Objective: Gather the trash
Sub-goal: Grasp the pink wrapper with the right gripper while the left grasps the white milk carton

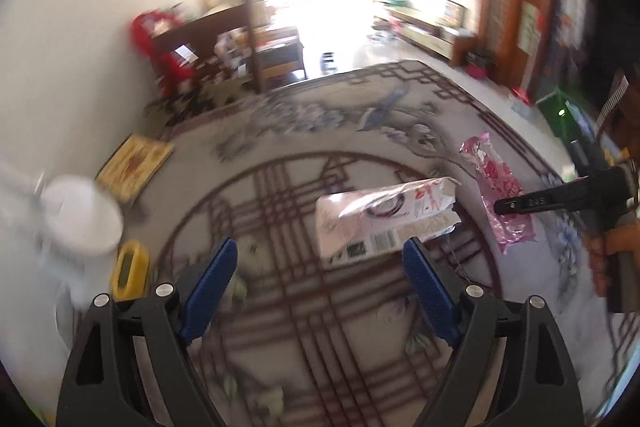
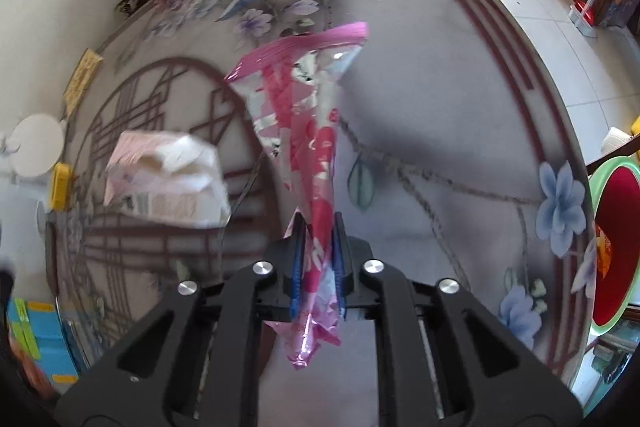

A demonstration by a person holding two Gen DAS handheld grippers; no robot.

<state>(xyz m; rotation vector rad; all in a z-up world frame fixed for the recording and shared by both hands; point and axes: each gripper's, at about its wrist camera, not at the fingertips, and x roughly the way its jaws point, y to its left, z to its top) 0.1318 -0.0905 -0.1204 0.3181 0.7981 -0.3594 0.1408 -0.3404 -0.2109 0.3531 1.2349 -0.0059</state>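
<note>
- Pink wrapper (image 2: 304, 131): pinched at its lower end between the blue pads (image 2: 297, 263) of the right gripper (image 2: 318, 263); the rest stretches forward above the patterned table (image 2: 460, 99).
- Right gripper: jaws clamped narrow on the wrapper.
- White and pink packet (image 1: 384, 223): lies on the table just left of the wrapper, ahead of the left gripper (image 1: 320, 259).
- Left gripper: jaws stand wide, nothing between the pads; the right pad sits just beside the packet's near corner.
- Table edge, left: yellow object (image 1: 128, 269), white round object (image 1: 82, 219), yellow box (image 1: 136, 163).
</note>
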